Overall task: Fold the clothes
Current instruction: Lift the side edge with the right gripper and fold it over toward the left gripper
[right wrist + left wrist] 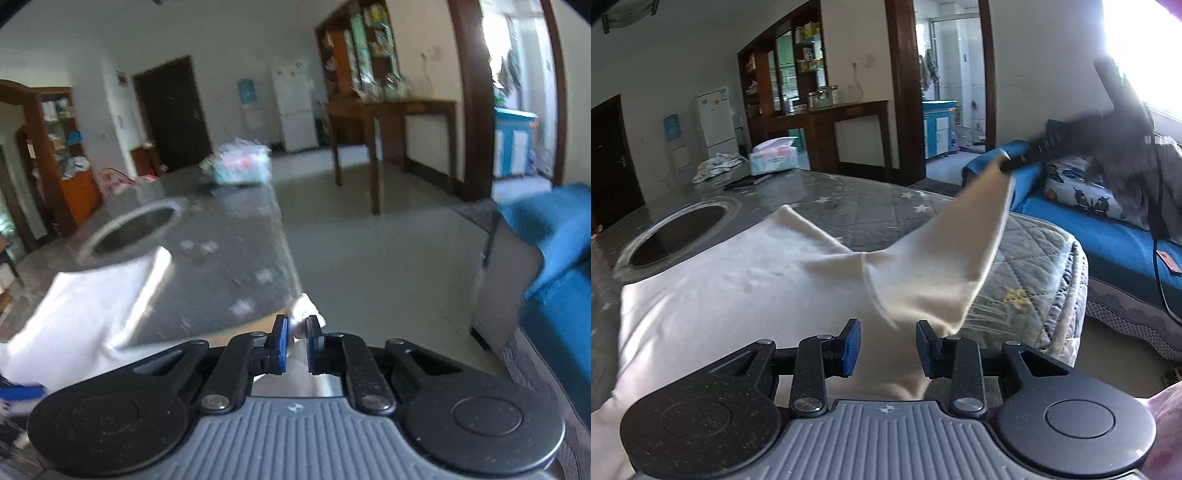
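Observation:
A cream-white garment (738, 291) lies spread on the grey star-patterned quilted table (857, 206). Its sleeve (964, 258) is lifted up and to the right, held at the cuff by my right gripper (1008, 166), which looks blurred. In the right wrist view my right gripper (297, 343) is shut on the white cuff (303, 310), with the garment (85, 317) trailing to the left below. My left gripper (888, 347) is open and empty, low over the garment's near edge.
A round dark opening (683, 236) is set in the table at the left. A tissue box (774, 157), a crumpled cloth (716, 166) and a dark flat object (746, 181) sit at the far end. A blue sofa (1115, 236) with a patterned cushion stands at the right.

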A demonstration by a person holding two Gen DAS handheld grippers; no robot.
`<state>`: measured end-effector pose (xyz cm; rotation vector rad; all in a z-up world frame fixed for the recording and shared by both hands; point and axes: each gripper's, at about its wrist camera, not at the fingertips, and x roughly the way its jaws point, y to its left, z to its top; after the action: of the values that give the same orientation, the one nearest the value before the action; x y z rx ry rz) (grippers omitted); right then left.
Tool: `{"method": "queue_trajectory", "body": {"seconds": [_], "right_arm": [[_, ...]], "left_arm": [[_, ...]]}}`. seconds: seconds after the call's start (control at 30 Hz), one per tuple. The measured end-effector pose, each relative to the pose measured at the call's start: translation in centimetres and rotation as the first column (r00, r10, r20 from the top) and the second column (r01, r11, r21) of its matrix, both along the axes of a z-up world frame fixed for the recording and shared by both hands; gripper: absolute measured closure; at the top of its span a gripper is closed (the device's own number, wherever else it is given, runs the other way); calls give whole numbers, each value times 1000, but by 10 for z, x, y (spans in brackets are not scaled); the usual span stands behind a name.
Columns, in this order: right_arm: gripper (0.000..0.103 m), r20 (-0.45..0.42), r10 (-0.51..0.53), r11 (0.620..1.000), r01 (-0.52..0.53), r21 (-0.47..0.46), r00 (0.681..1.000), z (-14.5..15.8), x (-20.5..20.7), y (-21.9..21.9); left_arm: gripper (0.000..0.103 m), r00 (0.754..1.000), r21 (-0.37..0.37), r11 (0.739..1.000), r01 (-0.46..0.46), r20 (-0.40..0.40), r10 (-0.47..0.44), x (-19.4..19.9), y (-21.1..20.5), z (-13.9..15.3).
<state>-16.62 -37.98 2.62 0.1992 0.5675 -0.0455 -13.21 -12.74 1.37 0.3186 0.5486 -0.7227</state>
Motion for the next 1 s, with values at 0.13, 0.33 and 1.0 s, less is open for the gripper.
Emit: {"method": "queue_trajectory", "body": {"seconds": [0.13,0.33,1.0], "right_arm": [[94,61,61,998,-59,-32,996,32,4,17],[94,123,166,983,-155,-95,978,75,17,53],[94,-34,708,690,-701,-178,706,58,57,272]], "left_arm": [[68,999,-4,999,41,3,-41,-1,-12,-6],[67,999,-23,999,48,1,-48,2,-17,-12],[60,926,-158,913,-375,-18,377,-6,137,16]]}}
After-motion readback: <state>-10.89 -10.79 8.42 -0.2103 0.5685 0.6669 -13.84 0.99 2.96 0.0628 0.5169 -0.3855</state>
